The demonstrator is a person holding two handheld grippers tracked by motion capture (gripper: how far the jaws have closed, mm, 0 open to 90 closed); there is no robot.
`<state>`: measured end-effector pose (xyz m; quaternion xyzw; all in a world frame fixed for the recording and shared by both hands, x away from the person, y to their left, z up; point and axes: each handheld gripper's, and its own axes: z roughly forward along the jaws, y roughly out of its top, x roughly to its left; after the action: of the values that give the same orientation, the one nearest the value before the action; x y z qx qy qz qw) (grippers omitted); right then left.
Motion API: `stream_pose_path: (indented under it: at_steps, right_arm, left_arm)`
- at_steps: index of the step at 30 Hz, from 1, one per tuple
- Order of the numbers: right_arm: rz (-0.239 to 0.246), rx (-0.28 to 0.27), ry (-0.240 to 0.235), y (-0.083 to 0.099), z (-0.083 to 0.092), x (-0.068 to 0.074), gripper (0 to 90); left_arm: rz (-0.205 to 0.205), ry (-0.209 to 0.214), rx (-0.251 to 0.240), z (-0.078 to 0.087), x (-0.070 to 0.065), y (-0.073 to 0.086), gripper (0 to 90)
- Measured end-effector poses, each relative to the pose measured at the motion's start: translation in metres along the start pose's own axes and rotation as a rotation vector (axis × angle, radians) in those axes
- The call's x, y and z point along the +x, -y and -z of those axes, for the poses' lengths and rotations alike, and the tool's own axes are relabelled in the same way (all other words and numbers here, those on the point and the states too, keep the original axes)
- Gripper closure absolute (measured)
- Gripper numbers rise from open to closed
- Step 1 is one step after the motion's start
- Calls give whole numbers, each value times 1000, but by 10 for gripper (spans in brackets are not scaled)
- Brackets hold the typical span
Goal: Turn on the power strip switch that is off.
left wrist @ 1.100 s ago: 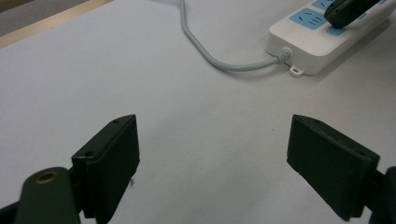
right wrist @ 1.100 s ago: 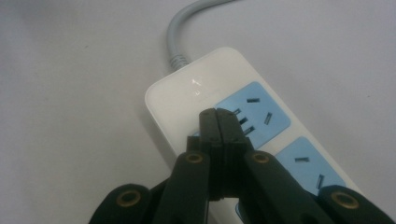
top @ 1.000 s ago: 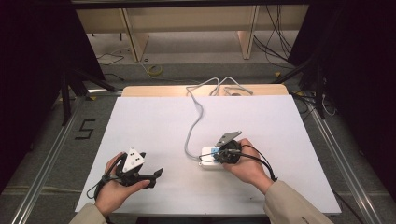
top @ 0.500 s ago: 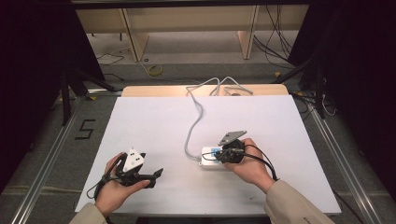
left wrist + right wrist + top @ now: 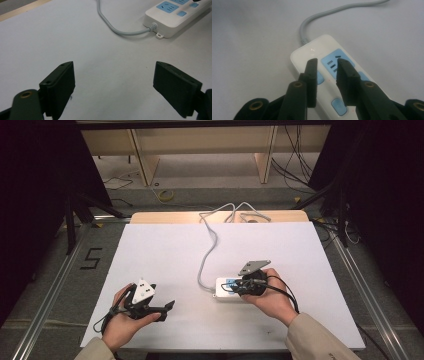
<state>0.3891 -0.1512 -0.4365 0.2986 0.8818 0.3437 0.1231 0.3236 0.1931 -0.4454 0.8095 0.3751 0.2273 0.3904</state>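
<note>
Right gripper view: right claw (image 5: 327, 63) over the strip (image 5: 312, 53), jaws narrow, just opening, nothing held.
Left claw (image 5: 113, 75): wide, empty, over tabletop (image 5: 50, 37).

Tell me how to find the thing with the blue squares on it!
Look at the big white table, then at its near right part, where the right gripper hovers. Under it lies a white power strip, a flat bar with rounded corners. Its light blue sockets and buttons and the grey cord snaking off to the table's far edge set it apart.
</note>
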Motion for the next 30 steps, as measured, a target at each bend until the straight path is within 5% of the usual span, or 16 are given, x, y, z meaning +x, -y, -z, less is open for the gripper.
stream_pose_path:
  at_steps: [30]
  right_arm:
    - [-64, -128, 17, 15, 30, -10, 578]
  left_arm:
    - [6, -2, 3, 0, 0, 1, 175]
